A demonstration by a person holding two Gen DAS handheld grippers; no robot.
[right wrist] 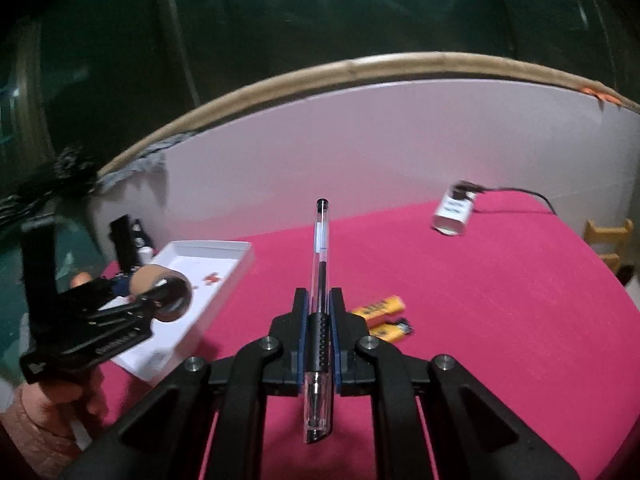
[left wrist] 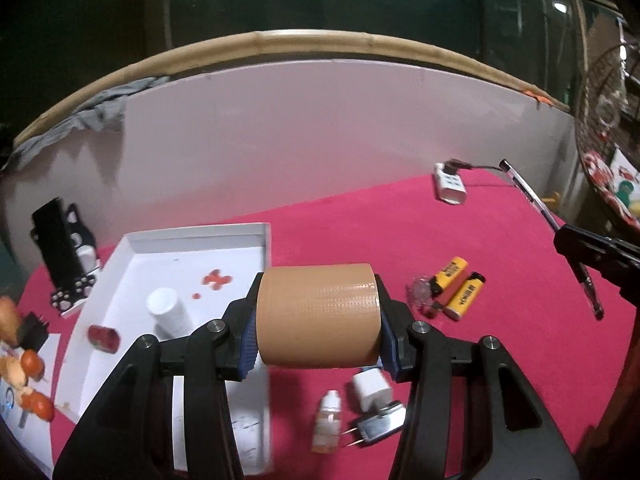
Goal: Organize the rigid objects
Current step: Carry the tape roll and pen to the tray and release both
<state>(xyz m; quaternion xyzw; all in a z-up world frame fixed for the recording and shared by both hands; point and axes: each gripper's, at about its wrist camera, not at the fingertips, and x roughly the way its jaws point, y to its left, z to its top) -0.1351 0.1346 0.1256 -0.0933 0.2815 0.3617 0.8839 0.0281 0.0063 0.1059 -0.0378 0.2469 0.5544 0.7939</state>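
Pink cloth [left wrist: 400, 240] covers the table, a white tray [left wrist: 132, 248] at lower left. Left gripper [left wrist: 318, 316] clamps a tan tape roll [left wrist: 318, 316]. Right gripper [right wrist: 319, 320] pinches a clear pen [right wrist: 320, 264].

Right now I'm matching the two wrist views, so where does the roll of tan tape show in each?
Left wrist: the tan tape roll fills the lower centre, clamped in the left gripper.
Right wrist: the same roll sits far left, over the white tray.
Shared landmark: the two yellow lighters on the pink cloth.
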